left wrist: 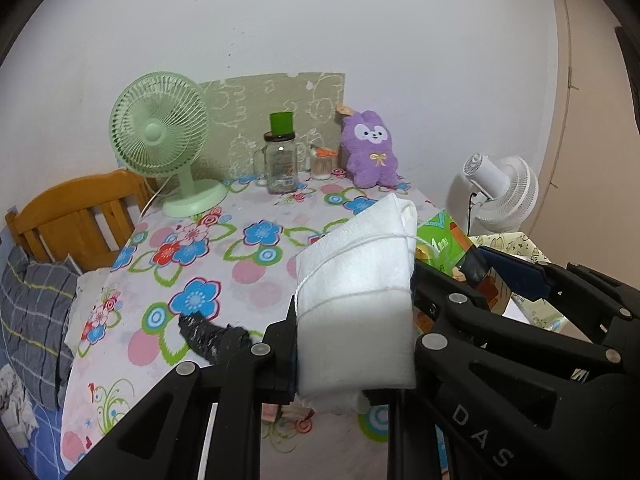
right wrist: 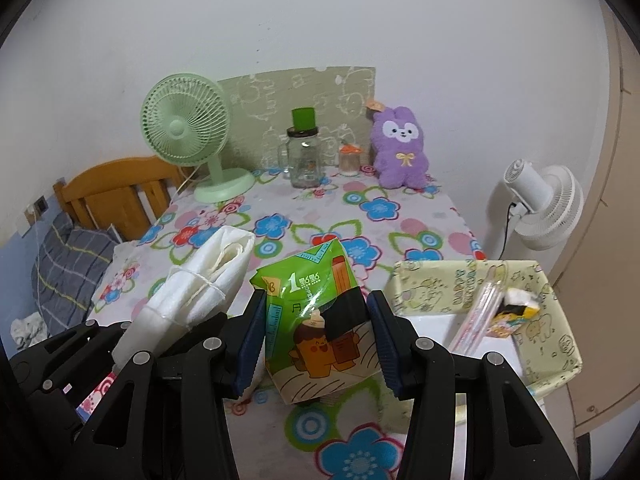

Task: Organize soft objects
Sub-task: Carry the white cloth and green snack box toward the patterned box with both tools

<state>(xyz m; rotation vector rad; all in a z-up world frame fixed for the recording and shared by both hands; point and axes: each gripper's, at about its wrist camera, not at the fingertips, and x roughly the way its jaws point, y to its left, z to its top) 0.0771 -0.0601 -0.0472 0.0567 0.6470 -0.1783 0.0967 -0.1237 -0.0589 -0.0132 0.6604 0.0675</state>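
Note:
My left gripper [left wrist: 354, 320] is shut on a white folded cloth bundle [left wrist: 356, 292] tied with thin string, held over the flowered tablecloth [left wrist: 240, 264]. The right wrist view shows that bundle [right wrist: 192, 296] at lower left. My right gripper [right wrist: 316, 344] is shut on a green tissue pack [right wrist: 316, 320] printed with a cartoon, its blue pads [right wrist: 252, 340] pressing both sides. The pack [left wrist: 440, 240] also peeks out beside the bundle in the left wrist view. A purple plush rabbit [right wrist: 400, 148] sits upright against the back wall.
At the back stand a green desk fan [right wrist: 188, 136], a glass mug jar with a green lid [right wrist: 304, 152] and a small swab jar [right wrist: 350, 160]. A pale yellow patterned tray [right wrist: 560, 320] with small items sits right. A white fan [right wrist: 540, 204], a wooden headboard [right wrist: 120, 188] and a pillow [right wrist: 68, 264] flank the table.

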